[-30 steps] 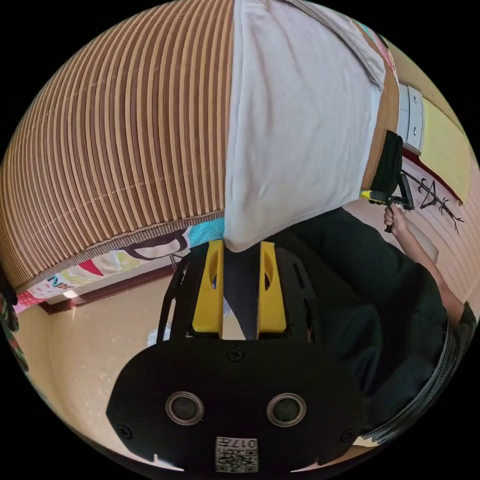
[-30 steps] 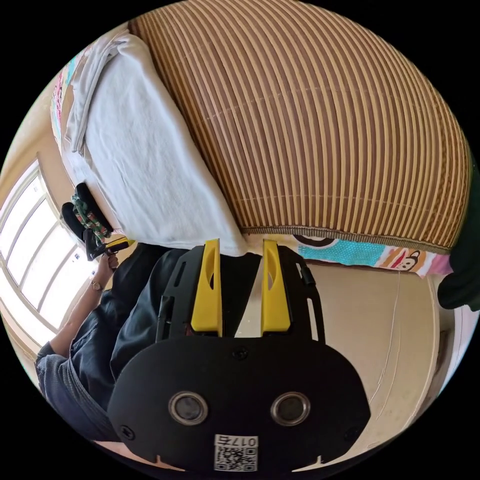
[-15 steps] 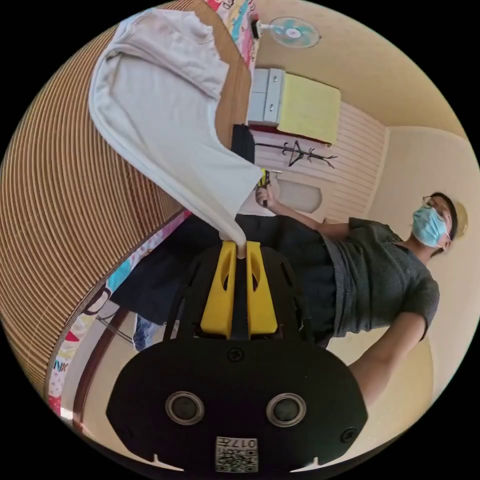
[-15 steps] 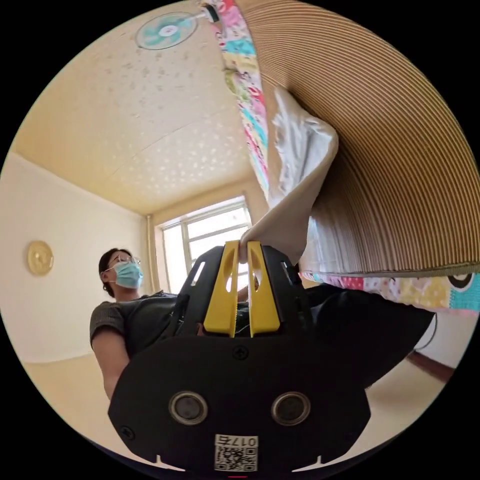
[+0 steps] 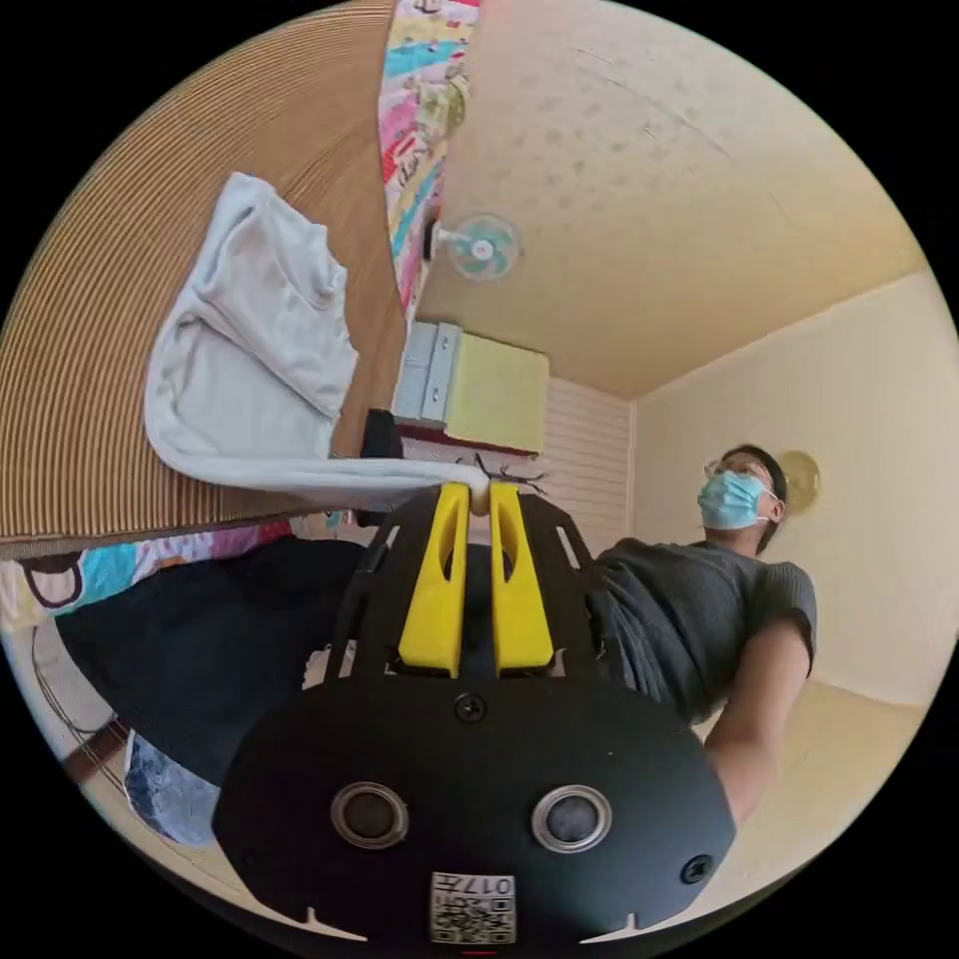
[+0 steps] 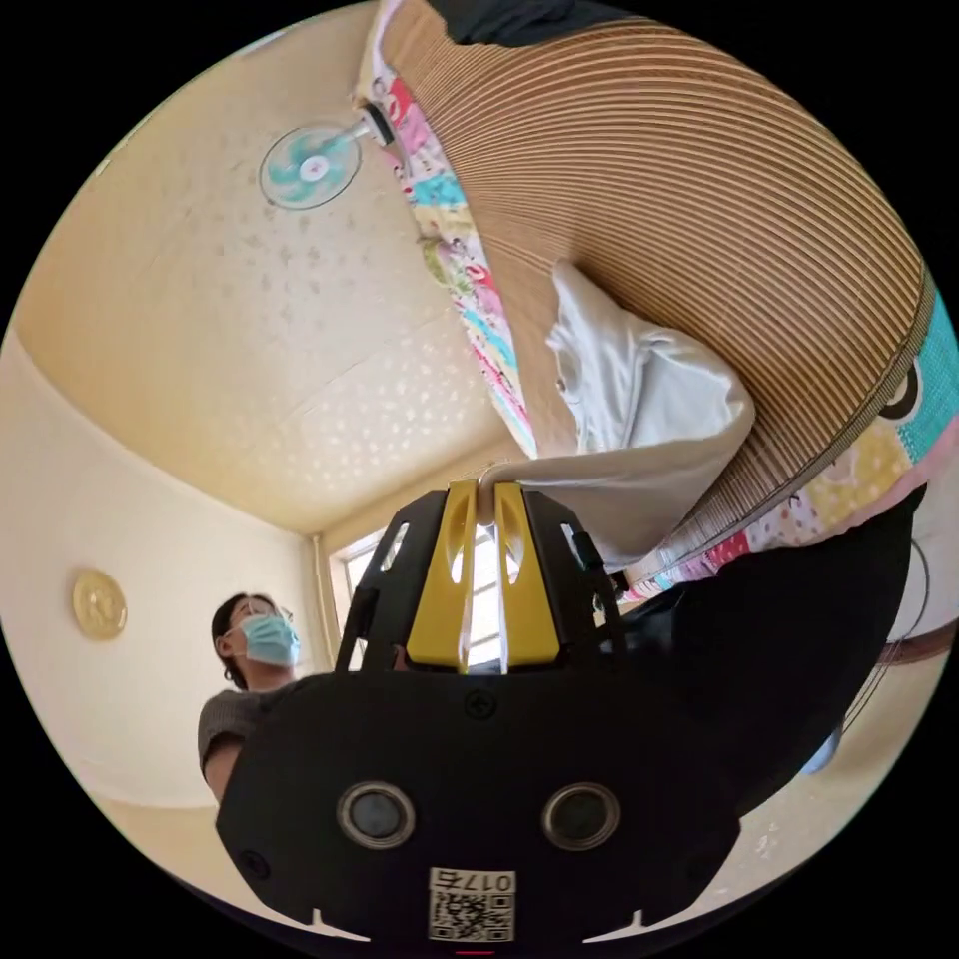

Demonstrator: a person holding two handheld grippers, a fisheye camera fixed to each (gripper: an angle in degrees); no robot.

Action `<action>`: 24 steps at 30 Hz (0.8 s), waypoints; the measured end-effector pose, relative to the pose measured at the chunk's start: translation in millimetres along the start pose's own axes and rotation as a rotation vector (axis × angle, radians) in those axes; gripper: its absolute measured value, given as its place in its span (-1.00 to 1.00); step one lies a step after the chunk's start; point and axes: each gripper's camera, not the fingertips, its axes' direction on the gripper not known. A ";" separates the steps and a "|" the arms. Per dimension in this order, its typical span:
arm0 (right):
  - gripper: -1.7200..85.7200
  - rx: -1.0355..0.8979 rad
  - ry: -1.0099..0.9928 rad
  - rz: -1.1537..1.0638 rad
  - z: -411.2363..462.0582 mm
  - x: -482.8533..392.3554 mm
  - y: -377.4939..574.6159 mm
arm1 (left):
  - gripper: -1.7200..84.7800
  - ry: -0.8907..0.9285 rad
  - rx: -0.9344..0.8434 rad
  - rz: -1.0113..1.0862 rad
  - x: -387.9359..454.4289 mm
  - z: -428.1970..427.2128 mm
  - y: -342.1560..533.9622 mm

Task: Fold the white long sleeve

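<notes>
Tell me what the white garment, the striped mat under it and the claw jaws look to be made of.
White long sleeve: soft matte knit, likely cotton; it drapes and creases.
Striped mat: thin tan and brown slats, apparently woven bamboo or straw.
Left claw and right claw jaws: smooth yellow moulded plastic, it seems.

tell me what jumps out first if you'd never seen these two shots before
The white long sleeve stands out first: part of it lies on the striped bamboo mat, while a hem is pulled up off the mat, pinched between the yellow jaws of the left gripper and, in the right gripper view, the right gripper. Next comes the person leaning in beneath a pale ceiling, and a small fan on the wall.
</notes>
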 end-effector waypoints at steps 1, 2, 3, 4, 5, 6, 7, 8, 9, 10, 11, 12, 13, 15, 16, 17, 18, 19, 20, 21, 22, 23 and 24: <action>-0.91 0.031 0.006 0.023 12.0 5.2 -18.9 | -0.86 -0.005 0.034 -0.020 -6.0 -0.2 -6.1; -0.91 0.058 0.010 0.033 25.8 6.2 -38.9 | -0.86 0.001 0.103 -0.060 -17.2 1.0 -21.0; -0.91 0.067 0.018 0.032 33.8 5.3 -49.2 | -0.86 0.013 0.174 -0.093 -25.3 3.7 -37.8; -0.91 0.075 0.042 0.032 51.8 1.8 -70.5 | -0.86 0.019 0.207 -0.105 -28.1 5.7 -46.8; -0.91 0.086 0.070 0.029 71.2 -3.2 -92.0 | -0.86 0.024 0.264 -0.126 -31.8 10.6 -65.5; -0.91 0.089 0.079 0.022 80.9 -5.6 -102.3 | -0.86 0.023 0.311 -0.144 -34.1 16.8 -85.4; -0.90 0.097 0.088 0.011 99.5 -10.1 -122.1 | -0.86 0.025 0.330 -0.149 -34.7 20.1 -95.5; -0.90 0.114 0.093 -0.003 116.6 -13.7 -140.1 | -0.86 0.035 0.363 -0.142 -34.8 26.7 -115.9; -0.90 0.119 0.094 -0.006 124.8 -14.8 -148.5 | -0.86 0.043 0.384 -0.133 -34.3 32.8 -135.7; -0.90 0.135 0.096 -0.003 140.5 -16.0 -164.2 | -0.86 0.045 0.391 -0.126 -33.8 36.0 -145.7; -0.89 0.148 0.102 -0.004 154.7 -16.0 -177.8 | -0.86 0.042 0.399 -0.116 -32.7 42.1 -164.9; -0.89 0.152 0.111 -0.006 161.5 -15.6 -184.3 | -0.86 0.028 0.409 -0.117 -32.1 47.9 -181.8; -0.89 0.160 0.137 -0.009 174.4 -13.6 -195.8 | -0.86 0.023 0.412 -0.118 -32.3 50.9 -189.8; -0.88 0.172 0.171 -0.005 191.6 -6.0 -209.6 | -0.86 -0.036 0.425 -0.140 -35.2 59.6 -214.4; -0.88 0.183 0.179 0.002 201.2 1.5 -216.2 | -0.86 -0.061 0.430 -0.146 -36.4 61.3 -218.7; -0.87 0.191 0.186 -0.001 209.3 8.7 -221.2 | -0.86 -0.097 0.424 -0.154 -41.1 65.6 -227.0; -0.86 0.192 0.196 -0.007 213.0 11.8 -223.3 | -0.86 -0.128 0.402 -0.152 -46.3 69.8 -234.0; -0.84 0.181 0.225 -0.030 220.2 16.2 -226.8 | -0.85 -0.146 0.392 -0.150 -48.5 71.8 -236.6; -0.83 0.146 0.256 -0.097 228.1 15.7 -229.1 | -0.85 -0.172 0.373 -0.144 -52.3 75.4 -239.4; -0.82 0.130 0.270 -0.146 231.6 12.9 -228.5 | -0.84 -0.177 0.363 -0.119 -53.7 77.6 -238.7; -0.81 0.106 0.324 -0.231 238.1 5.2 -224.2 | -0.84 -0.160 0.386 -0.095 -52.8 76.1 -235.0; -0.81 0.079 0.414 -0.269 246.0 -1.9 -218.6 | -0.84 -0.101 0.463 -0.061 -52.5 69.1 -222.3; -0.80 0.058 0.461 -0.285 251.1 -5.3 -215.1 | -0.82 -0.025 0.535 -0.038 -55.3 60.8 -205.5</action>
